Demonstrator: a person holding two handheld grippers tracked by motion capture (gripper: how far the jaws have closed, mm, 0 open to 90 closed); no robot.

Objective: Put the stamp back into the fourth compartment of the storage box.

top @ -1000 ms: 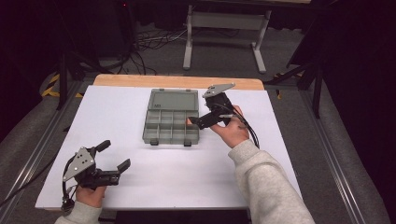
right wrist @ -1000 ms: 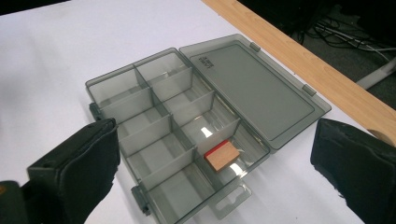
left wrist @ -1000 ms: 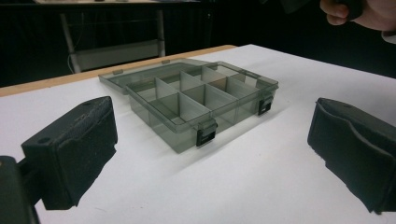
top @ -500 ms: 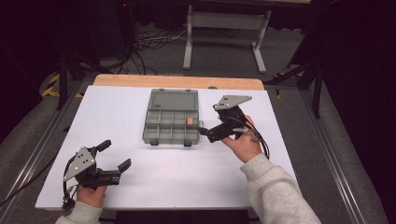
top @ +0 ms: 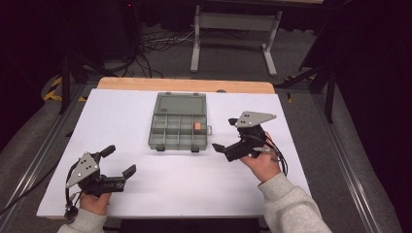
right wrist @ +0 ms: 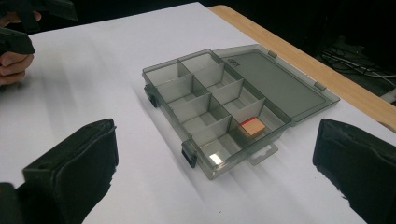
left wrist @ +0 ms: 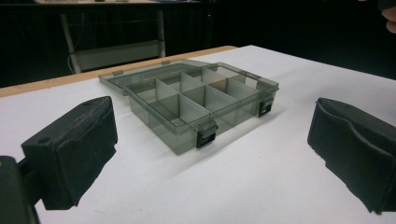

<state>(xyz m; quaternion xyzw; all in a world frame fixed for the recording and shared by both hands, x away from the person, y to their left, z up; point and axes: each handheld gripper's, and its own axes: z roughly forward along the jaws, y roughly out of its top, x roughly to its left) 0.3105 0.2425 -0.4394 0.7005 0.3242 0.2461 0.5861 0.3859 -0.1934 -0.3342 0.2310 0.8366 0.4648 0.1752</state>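
Right hand-held gripper [top: 222, 134] agape, smoky organizer box [top: 180, 128] lid-open, orange block [top: 197, 126] inside

Lab recording space; dark surround, floor cables [top: 145, 46], white-covered table [top: 291, 145], metal stand [top: 233, 22]

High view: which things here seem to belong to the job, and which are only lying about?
Job, likely:
- compartment box, lid open
- orange block in one compartment
- right tool, open
- left tool, open

Lying about:
- floor cables
- metal stand behind the table
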